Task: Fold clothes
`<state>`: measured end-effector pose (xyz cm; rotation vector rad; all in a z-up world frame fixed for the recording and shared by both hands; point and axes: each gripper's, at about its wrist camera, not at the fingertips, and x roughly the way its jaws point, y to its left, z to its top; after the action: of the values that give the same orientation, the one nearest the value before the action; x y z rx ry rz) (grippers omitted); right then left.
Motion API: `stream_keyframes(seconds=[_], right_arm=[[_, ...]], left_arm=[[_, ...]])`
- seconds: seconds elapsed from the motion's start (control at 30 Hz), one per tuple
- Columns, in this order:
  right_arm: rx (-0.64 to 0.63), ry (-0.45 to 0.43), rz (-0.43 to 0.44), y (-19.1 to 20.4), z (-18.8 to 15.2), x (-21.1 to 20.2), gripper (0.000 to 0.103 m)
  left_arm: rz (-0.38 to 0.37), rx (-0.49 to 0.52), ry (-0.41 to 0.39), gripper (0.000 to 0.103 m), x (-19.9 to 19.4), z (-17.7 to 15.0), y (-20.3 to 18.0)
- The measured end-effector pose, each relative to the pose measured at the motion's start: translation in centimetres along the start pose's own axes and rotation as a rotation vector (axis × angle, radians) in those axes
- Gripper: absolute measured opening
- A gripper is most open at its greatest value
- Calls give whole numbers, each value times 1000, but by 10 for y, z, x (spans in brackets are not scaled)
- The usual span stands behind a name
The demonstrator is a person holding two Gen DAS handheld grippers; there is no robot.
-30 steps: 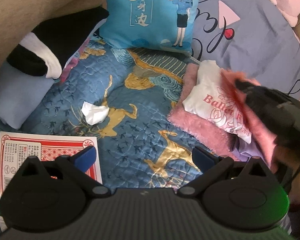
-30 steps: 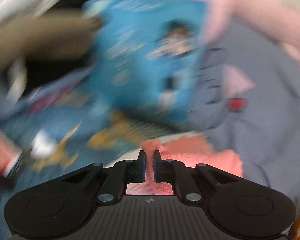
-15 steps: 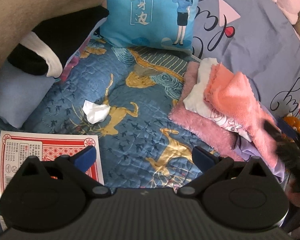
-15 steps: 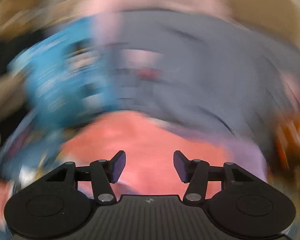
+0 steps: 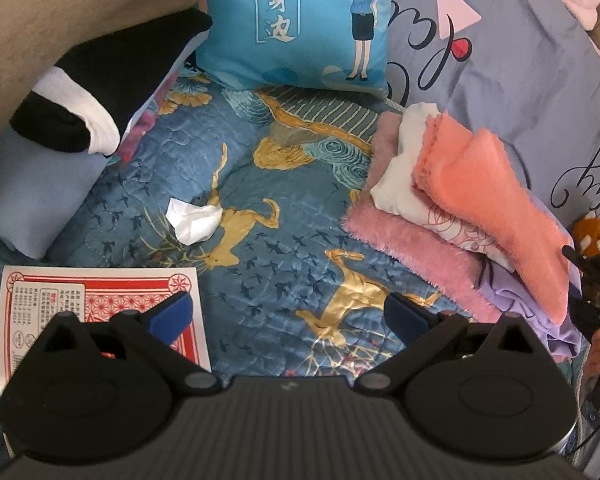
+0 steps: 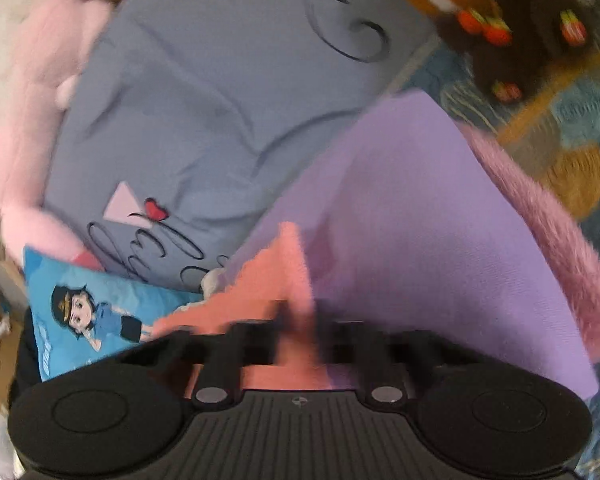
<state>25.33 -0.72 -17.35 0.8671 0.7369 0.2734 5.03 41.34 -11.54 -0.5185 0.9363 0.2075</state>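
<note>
A pile of clothes lies on the blue bedspread (image 5: 284, 264): a pink fluffy garment (image 5: 412, 248) at the bottom, a lilac garment (image 5: 540, 320), a white printed shirt (image 5: 400, 176), and a folded coral cloth (image 5: 492, 192) on top. My left gripper (image 5: 288, 312) hovers open over the bedspread, left of the pile, with nothing between its fingers. At the pile's near right end, my right gripper (image 5: 592, 276) sits in a hand. In its own blurred view, the right gripper (image 6: 298, 340) is closing, with a corner of the coral cloth (image 6: 276, 272) between its jaws, over the lilac garment (image 6: 420, 220).
A blue cartoon cushion (image 5: 308, 20) and a grey-blue quilt (image 5: 500, 60) lie behind the pile. A crumpled tissue (image 5: 194, 220) and a red-and-white printed sheet (image 5: 100, 300) lie to the left. A black-and-white garment (image 5: 100, 80) rests on a pale blue pillow (image 5: 32, 192). An orange soft toy (image 5: 596, 232) sits at right.
The right gripper let go of the coral cloth on top of the pile, swung to the pile's near right end while rolling, opened, then closed again. The left gripper kept still.
</note>
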Motion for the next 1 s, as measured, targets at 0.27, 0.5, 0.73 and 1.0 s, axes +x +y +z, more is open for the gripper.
stream_keyframes(seconds=[0.27,0.5,0.73,1.0], right_arm=[[-237,-151,97,65,34,-44,5],[-303,5,-280,39,60,-6,5],[-435,-246,-300,88,27,-16,38],[-723,-90,-58,200,-37,37,35]], left_arm=[[13,23,9,103,4,-2,-5],[14,35,13,103,6,-2,-7],[25,30,15,103,8,-2,-7],[19,44,16,103,7,-2,-9]])
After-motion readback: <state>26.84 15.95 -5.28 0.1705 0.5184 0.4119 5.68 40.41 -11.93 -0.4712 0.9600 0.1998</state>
